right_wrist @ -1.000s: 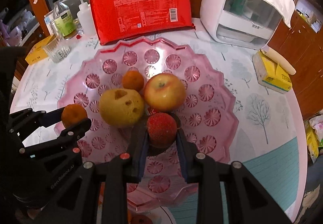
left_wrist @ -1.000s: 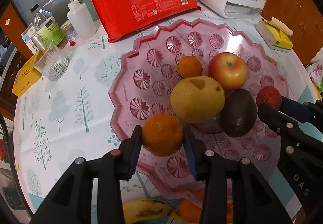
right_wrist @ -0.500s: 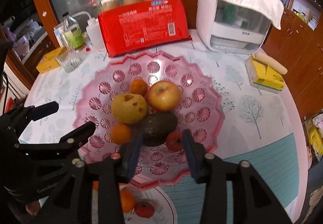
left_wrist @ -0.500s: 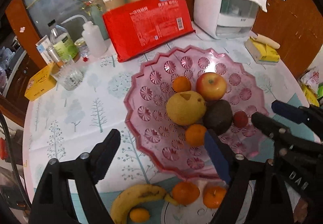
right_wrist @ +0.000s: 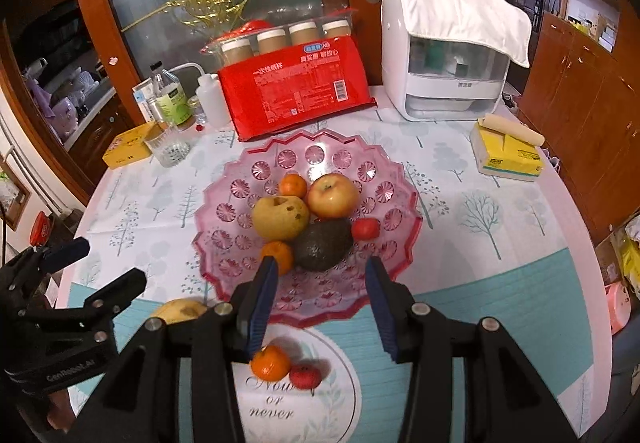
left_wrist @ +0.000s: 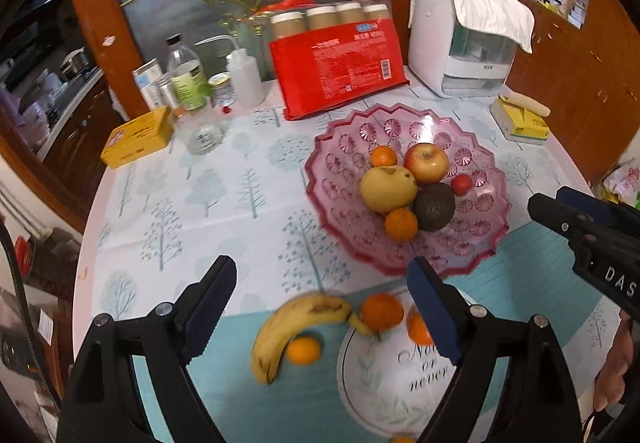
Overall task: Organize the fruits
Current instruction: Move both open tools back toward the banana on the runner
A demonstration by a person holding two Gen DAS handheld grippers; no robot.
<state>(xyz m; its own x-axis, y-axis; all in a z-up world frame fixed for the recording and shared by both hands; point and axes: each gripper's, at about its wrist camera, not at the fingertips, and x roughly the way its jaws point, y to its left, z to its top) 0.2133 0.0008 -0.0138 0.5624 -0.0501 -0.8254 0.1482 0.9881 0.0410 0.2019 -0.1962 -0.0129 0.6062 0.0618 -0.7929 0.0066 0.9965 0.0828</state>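
From the left wrist, the left gripper [left_wrist: 322, 279] is hanging wide and empty over the table [left_wrist: 208, 203], its right finger covering part of one tangerine [left_wrist: 418, 325] beside the banana [left_wrist: 292, 327]. The pink bowl [left_wrist: 344, 163] is holding a pear [left_wrist: 388, 188], apple [left_wrist: 426, 163] and avocado [left_wrist: 434, 206]. From the right wrist, the right gripper [right_wrist: 318, 291] is standing apart, gripping nothing, its fingers hiding the bowl's near rim; the banana is showing only as a blurred yellow tip.

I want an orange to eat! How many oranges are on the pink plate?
2. One orange at the back beside the apple, one orange at the front beside the avocado. Others could hide behind bigger fruit.
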